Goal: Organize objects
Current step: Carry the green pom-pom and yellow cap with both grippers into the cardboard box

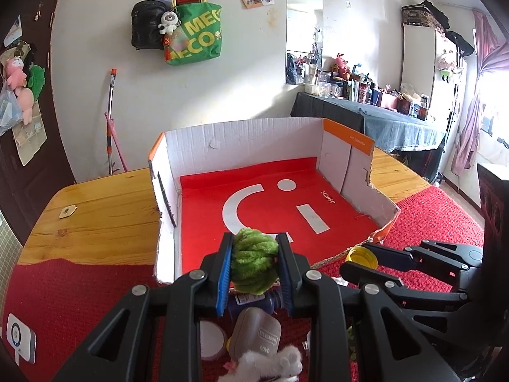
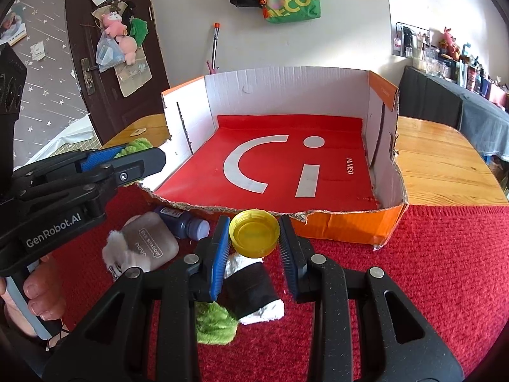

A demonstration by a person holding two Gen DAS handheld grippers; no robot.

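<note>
A green fuzzy ball [image 1: 253, 264] is clamped in the left gripper [image 1: 254, 273], a yellow cap [image 2: 254, 233] in the right gripper [image 2: 254, 248]. Both are carried; release inside the cardboard box [image 2: 350, 226] just ahead is judged next.

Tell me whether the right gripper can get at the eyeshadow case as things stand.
Probably not yet: the right gripper is shut on the yellow cap. The eyeshadow case lies uncovered on the red cloth beside it, so the way looks free once emptied.
</note>
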